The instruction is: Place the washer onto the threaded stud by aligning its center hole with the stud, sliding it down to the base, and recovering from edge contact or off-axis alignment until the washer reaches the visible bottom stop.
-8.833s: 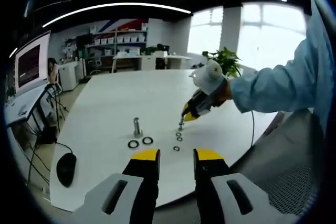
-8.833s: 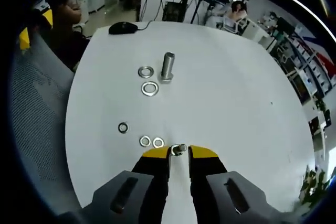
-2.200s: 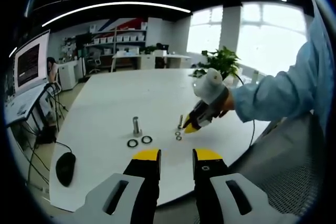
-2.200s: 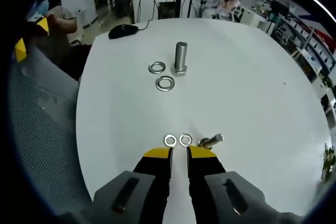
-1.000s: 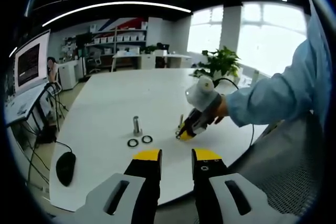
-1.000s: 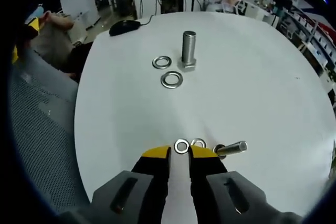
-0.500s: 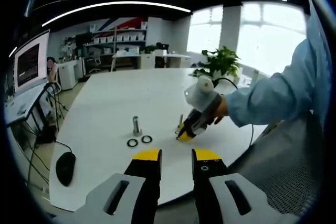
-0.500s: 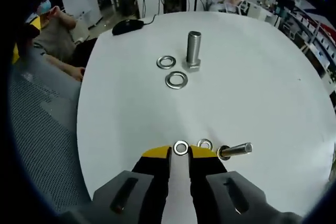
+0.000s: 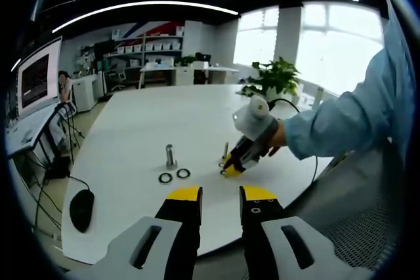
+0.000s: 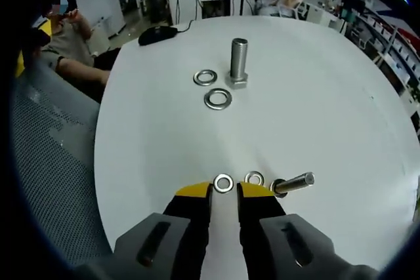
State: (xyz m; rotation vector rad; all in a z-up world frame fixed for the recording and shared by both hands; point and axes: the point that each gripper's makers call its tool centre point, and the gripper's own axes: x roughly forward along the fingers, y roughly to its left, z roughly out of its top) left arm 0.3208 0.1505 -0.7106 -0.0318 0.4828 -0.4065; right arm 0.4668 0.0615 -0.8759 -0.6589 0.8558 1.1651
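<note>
The small flat silver steel washer [image 10: 223, 182] lies on the white round table [image 10: 328, 109] at the right gripper [image 10: 224, 192] tips, jaws narrow, grip uncertain. Just beyond-right, a second washer [image 10: 254, 178] and tilted small stud [image 10: 293, 183]. Farther ahead: two larger washers [image 10: 217, 98], upright bolt [image 10: 237, 63]. A shallow pinch could flick it away. The left gripper [image 9: 220, 194] hovers, slightly parted, empty.
</note>
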